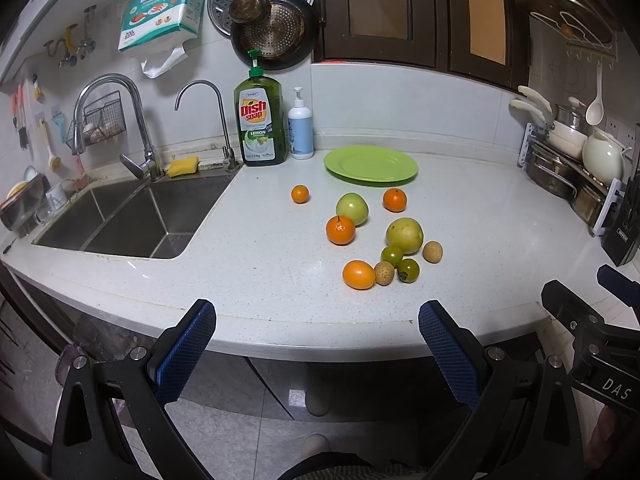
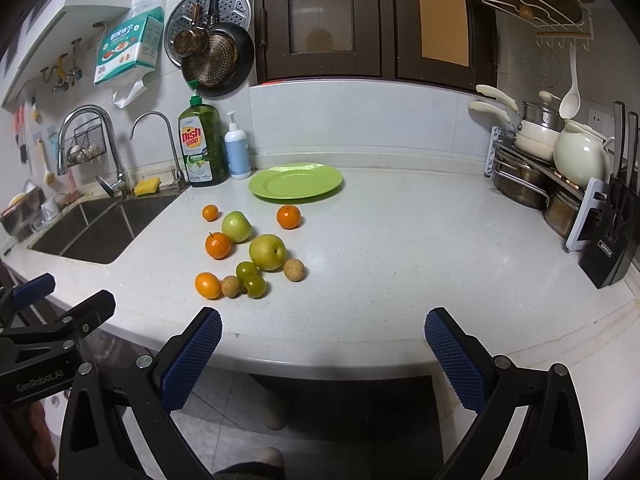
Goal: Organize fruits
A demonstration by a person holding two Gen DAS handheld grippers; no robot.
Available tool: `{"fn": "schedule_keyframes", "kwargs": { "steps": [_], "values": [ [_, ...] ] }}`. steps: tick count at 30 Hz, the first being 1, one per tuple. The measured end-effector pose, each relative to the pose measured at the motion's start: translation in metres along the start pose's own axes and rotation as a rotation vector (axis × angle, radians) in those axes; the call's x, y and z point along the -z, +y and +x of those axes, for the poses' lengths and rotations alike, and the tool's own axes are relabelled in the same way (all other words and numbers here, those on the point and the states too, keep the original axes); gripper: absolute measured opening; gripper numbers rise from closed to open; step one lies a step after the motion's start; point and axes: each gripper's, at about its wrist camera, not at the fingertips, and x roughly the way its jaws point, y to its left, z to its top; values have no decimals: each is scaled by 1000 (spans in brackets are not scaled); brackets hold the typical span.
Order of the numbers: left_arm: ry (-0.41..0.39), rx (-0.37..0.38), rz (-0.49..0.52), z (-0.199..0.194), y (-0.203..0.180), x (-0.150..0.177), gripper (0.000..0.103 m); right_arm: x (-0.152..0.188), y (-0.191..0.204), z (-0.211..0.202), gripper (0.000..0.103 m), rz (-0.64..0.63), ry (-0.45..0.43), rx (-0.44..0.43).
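Both held off the counter edge [image 2: 360,344], left gripper [image 1: 316,320] and right gripper [image 2: 322,326] spread wide, empty; fruits loose before green plate [image 2: 296,186].

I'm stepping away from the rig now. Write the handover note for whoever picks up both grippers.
Left gripper: jaws open, empty, held off the counter's front edge.
Right gripper: jaws open, empty, also short of the counter.
Green plate: at the back of the counter, nothing on it.
Fruit: all loose in front of the plate, four oranges, two large green fruits, two small green ones, two small brown ones.
Done: nothing yet.
Left: every fruit, presumably onto the plate.
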Motion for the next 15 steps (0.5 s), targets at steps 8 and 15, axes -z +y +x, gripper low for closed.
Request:
{"fn": "schedule_keyframes", "kwargs": {
  "steps": [8,15],
  "values": [
    [9,1,4,3,-1,1,103,0,1,-2,103,1,3,0],
    [29,3,5,11,2,-3,103,3,5,16,103,-6,23,-8]
  ]
}}
